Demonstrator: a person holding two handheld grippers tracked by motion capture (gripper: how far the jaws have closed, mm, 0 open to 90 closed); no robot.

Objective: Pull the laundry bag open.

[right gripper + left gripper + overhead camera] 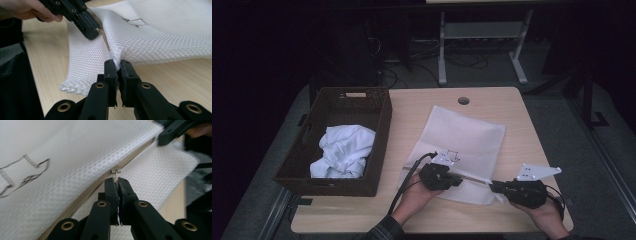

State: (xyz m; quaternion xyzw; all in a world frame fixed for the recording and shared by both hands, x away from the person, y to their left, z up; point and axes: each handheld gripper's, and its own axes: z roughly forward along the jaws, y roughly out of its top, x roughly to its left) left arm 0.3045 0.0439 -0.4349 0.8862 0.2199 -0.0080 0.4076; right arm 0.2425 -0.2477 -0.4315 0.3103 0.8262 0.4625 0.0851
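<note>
A white mesh laundry bag [462, 135] lies flat on the wooden table [362, 212], a beige zipper [135, 157] running along its near edge. My left gripper [117, 181] is shut on the small metal zipper pull [115, 171]; in the high view the left gripper [458, 181] sits at the bag's near edge. My right gripper [118, 64] is shut on a pinch of the bag's mesh [162, 37] at the zipper's end, lifting it slightly. From above, the right gripper [493, 186] is at the bag's near right corner, facing the left one.
A dark woven basket [383, 122] stands at the table's left with a crumpled white cloth [343, 150] inside. A round cable hole [463, 100] is near the far edge. Table legs and cables lie on the floor beyond.
</note>
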